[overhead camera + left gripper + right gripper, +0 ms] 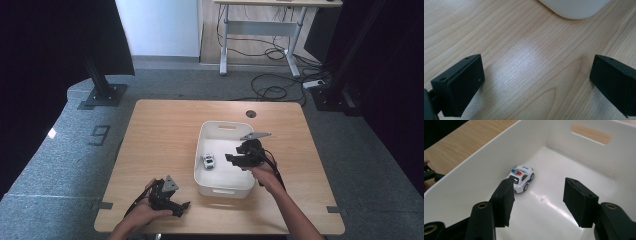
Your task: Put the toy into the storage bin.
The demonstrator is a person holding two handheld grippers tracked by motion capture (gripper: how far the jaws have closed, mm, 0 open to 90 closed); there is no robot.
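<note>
A small white toy police car [522, 177] with blue side stripes, dark windows and a red-and-blue light bar on its roof stands upright on its four wheels inside a white rectangular plastic bin [474, 173]. It sits on the bin's glossy floor close to one long wall, the left wall in the high view [208, 160], roughly midway along it. The bin has rounded corners and a slot handle cut into each short end, and it rests flat on the light wooden worktop [160, 135].
</note>
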